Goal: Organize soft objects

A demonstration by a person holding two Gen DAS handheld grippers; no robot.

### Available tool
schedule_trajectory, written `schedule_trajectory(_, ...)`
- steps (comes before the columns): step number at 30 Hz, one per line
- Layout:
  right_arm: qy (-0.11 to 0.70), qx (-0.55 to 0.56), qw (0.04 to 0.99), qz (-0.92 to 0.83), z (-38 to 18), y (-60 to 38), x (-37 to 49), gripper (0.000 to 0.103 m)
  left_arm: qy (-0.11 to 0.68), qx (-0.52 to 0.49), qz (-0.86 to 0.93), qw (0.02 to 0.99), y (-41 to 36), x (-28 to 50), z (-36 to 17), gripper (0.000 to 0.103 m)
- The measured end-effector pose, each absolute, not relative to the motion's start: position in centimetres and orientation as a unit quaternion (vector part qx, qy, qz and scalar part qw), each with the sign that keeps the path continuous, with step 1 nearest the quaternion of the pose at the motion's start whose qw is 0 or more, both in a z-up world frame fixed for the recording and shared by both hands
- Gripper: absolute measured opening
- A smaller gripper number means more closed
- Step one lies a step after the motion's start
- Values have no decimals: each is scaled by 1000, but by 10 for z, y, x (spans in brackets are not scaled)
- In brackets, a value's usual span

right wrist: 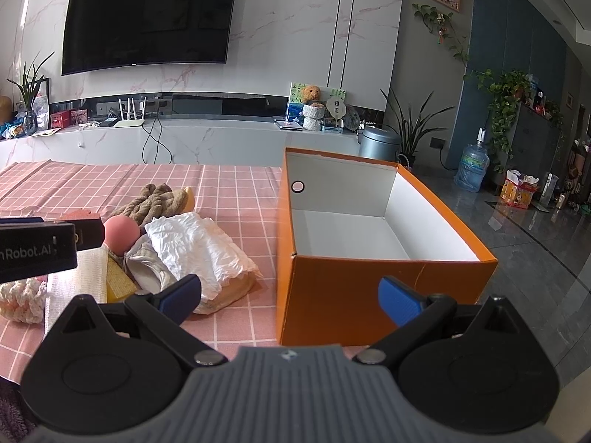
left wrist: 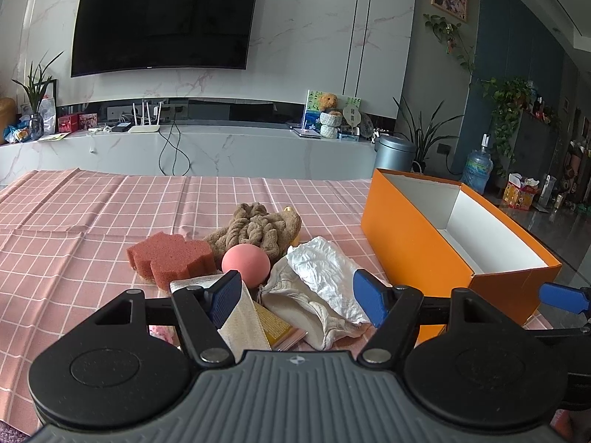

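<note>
Orange box [right wrist: 369,280] has its long axis pointing away from you; your left hand-held gripper [left wrist: 299,295] and right hand-held gripper [right wrist: 291,295] are both spread wide, gripping nothing.

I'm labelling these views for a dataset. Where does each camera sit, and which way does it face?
Left wrist: on the left claw, low over the pile, facing the ball and sponge; its own open fingers show, plus a right-claw fingertip at the right edge.
Right wrist: on the right claw, facing the empty box; its own open fingers show, the left claw at the left edge.
Shared: pile, box, TV.
</note>
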State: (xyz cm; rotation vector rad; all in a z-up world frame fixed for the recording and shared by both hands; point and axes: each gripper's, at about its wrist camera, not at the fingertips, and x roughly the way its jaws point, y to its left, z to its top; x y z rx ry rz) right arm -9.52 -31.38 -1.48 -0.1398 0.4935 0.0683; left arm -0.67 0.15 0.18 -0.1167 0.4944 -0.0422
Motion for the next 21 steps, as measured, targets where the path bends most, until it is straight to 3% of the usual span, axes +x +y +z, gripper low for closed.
schedule_trajectory(21,247,-67,966,36,-15,-314,-97,100,249,-56,-25,967,-2,-9,2,82)
